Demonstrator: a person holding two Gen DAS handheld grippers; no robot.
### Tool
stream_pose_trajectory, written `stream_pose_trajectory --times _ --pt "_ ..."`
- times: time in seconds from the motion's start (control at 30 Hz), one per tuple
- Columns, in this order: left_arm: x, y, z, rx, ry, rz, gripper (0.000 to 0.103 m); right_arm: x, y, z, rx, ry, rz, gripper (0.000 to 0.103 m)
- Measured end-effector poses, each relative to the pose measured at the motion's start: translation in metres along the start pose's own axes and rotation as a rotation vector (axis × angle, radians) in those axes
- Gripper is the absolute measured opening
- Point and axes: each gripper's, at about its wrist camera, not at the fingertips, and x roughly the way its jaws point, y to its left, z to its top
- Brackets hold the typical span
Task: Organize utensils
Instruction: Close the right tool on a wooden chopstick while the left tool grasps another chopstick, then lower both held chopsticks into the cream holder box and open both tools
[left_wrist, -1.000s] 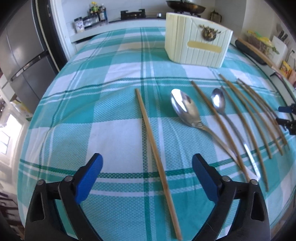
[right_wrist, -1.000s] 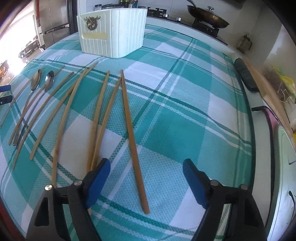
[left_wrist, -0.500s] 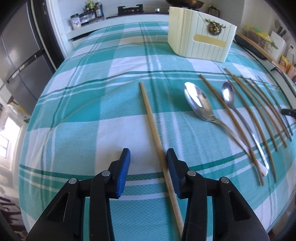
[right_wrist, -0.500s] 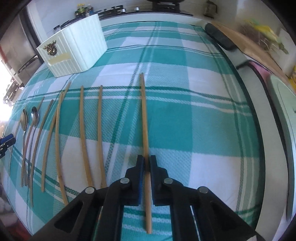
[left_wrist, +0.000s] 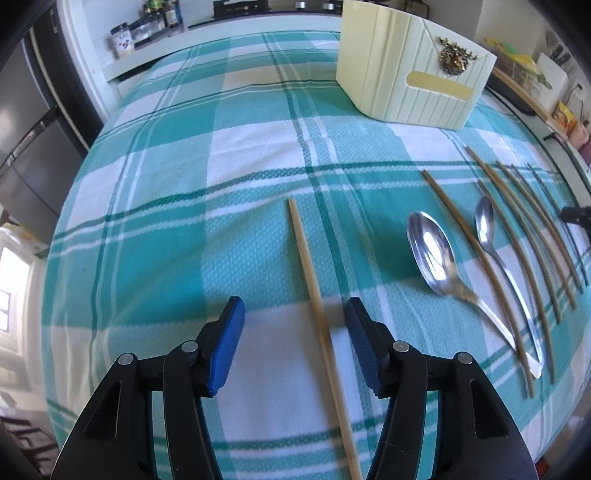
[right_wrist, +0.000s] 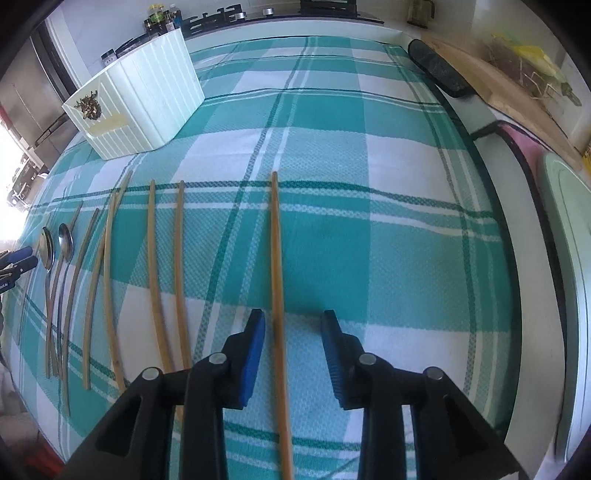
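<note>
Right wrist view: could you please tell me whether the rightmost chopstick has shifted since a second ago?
Yes. The rightmost chopstick swung its far tip rightward: it nearly met the neighbouring chopstick before; now cloth separates them.

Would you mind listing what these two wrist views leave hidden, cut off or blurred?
- Left wrist view: the near end of the lone chopstick runs off the bottom edge; it is blurred between the pads of the open left tool.
- Right wrist view: the chopstick between the open right tool's pads also leaves the bottom edge.
- Both views: the inside of the cream utensil holder is hidden by its walls.
- Right wrist view: the spoons are small.
</note>
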Motion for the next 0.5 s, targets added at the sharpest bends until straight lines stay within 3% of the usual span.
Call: stream_pose_trajectory --times 0.1,0.17,0.2,0.23,0.37,0.5 --pt "0.005 0.001 0.012 0.008 0.024 -0.006 0.043 0.012 0.005 0.023 -0.034 0.018 0.011 0.032" --pt "0.007 0.001 0.019 0.007 0.035 -0.014 0.021 0.021 0.010 0.039 -0.059 0.039 0.005 0.030" --pt "0.008 0.002 0.023 0.006 0.038 -0.018 0.012 0.024 0.012 0.046 -0.068 0.035 -0.007 0.023" --pt "0.010 0.002 0.027 0.000 0.040 -0.032 0.007 0.029 0.013 0.054 -0.076 0.041 -0.021 0.008" --pt "0.008 0.007 0.037 -0.047 0.005 -0.030 0.004 0.033 0.011 0.076 -0.032 0.014 -0.014 0.007" --pt "-0.035 0.020 0.042 -0.120 -0.126 -0.066 0.004 -0.002 0.011 0.076 0.026 -0.109 0.050 0.007"
